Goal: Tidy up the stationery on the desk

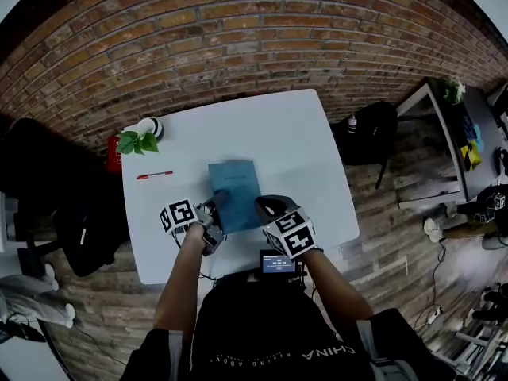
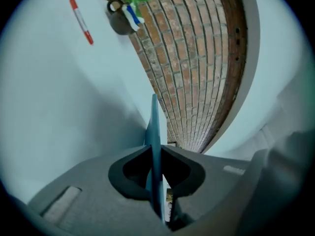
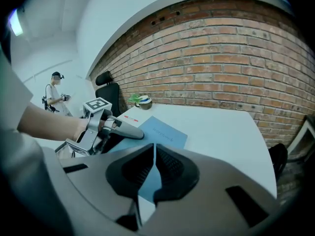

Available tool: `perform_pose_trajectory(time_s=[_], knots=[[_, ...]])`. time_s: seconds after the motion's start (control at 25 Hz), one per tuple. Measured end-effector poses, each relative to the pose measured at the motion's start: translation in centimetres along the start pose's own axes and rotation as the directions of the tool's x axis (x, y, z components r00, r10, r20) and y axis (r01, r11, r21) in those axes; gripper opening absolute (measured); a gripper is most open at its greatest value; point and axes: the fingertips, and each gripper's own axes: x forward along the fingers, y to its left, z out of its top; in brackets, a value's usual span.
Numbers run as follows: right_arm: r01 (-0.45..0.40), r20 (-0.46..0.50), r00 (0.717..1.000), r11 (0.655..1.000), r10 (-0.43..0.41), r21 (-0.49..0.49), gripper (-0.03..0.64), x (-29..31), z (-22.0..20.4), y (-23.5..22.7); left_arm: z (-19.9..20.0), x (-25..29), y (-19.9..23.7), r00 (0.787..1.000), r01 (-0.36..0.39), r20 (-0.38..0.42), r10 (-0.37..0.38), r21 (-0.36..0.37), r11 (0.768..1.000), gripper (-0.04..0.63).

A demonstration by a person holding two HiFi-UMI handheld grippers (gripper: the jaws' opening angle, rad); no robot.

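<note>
A blue notebook (image 1: pixel 236 185) lies in the middle of the white desk (image 1: pixel 302 149). My left gripper (image 1: pixel 216 205) is at its near left corner. In the left gripper view the left gripper (image 2: pixel 156 154) is shut on the notebook (image 2: pixel 154 132), which shows edge-on between the jaws. My right gripper (image 1: pixel 266 205) is at the notebook's near right edge. Its jaws (image 3: pixel 154 154) are shut with nothing between them, just above the notebook (image 3: pixel 165 134). A red pen (image 1: pixel 153 175) lies on the desk left of the notebook.
A small pot with a green plant (image 1: pixel 143 133) stands at the desk's back left corner. Black chairs stand left (image 1: pixel 40 173) and right (image 1: pixel 373 129) of the desk. A brick wall (image 1: pixel 254 22) runs behind it. A person (image 3: pixel 54 92) stands far off.
</note>
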Motion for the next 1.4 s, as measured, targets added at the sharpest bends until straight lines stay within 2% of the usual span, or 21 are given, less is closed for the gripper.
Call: perform_pose_trajectory(time_s=[0.2,0.32,0.44,0.6,0.72,0.8,0.96,1.12,1.28,1.36,1.4], knots=[[-0.011,-0.011,1.000,1.000,0.011,-0.003,0.025,0.7,-0.3,0.0,0.1,-0.6,2.4,0.997,-0.076,0.002,0.076,0.051,0.996,0.052],[-0.009,-0.021,1.000,1.000,0.009,-0.003,0.025,1.0,-0.3,0.0,0.2,-0.6,3.2,0.992,-0.123,-0.005,0.124,0.096,0.988,0.052],[-0.008,-0.029,1.000,1.000,0.008,-0.001,0.025,1.1,-0.3,-0.2,0.1,-0.7,4.4,0.985,-0.169,-0.012,0.171,0.111,0.979,0.053],[-0.004,-0.038,0.999,1.000,0.004,0.003,0.025,1.1,-0.5,-0.3,-0.1,-1.2,5.9,0.971,-0.234,-0.014,0.239,0.159,0.959,0.082],[-0.007,-0.045,0.999,1.000,0.007,0.004,0.025,1.2,-0.8,-0.2,0.3,-1.3,6.1,0.967,-0.250,0.011,0.253,0.208,0.946,0.094],[-0.012,-0.049,0.999,1.000,0.012,0.003,0.025,1.3,-0.9,0.1,0.4,-1.2,6.1,0.961,-0.264,-0.011,0.276,0.255,0.930,0.102],[-0.018,-0.050,0.999,1.000,0.018,0.003,0.025,1.4,-0.9,0.5,0.1,-1.1,6.1,0.930,-0.299,-0.089,0.356,0.381,0.875,0.153],[-0.020,-0.047,0.999,1.000,0.020,0.000,0.025,1.3,-1.0,0.6,0.0,-2.4,6.2,0.899,-0.328,-0.081,0.431,0.526,0.784,0.216],[-0.026,-0.039,0.999,1.000,0.026,-0.007,0.025,1.3,-1.1,0.7,0.7,-4.0,4.6,0.915,-0.324,0.009,0.403,0.610,0.723,0.216],[-0.035,-0.039,0.999,0.999,0.034,-0.014,0.023,1.2,-1.1,1.0,0.7,-4.6,3.4,0.925,-0.314,0.054,0.376,0.665,0.678,0.203],[-0.041,-0.040,0.998,0.999,0.040,-0.020,0.023,1.2,-1.1,1.1,0.6,-4.9,2.8,0.927,-0.313,0.077,0.366,0.695,0.647,0.158]])
